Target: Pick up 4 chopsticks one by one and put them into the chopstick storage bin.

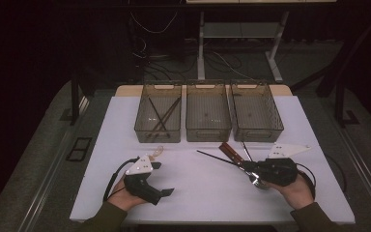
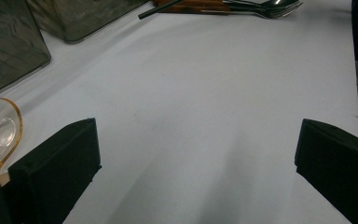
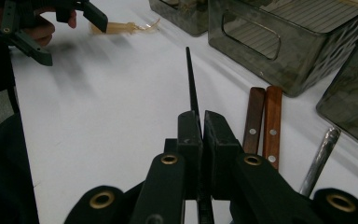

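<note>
Here the left bin (image 1: 158,118) with its dark sticks lies well ahead-left of the right gripper (image 3: 201,122), pinched tight on one black chopstick (image 3: 191,81) — lift level; left gripper (image 2: 196,149) gapes wide, empty

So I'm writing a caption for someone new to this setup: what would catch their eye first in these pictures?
Probably the right gripper, its black jaws shut on a thin dark chopstick that points out over the white table. Next, the three smoky translucent plastic bins in a row at the far edge, the left one holding dark sticks. Then the left gripper, open, beside a clear gold-rimmed spoon.
</note>
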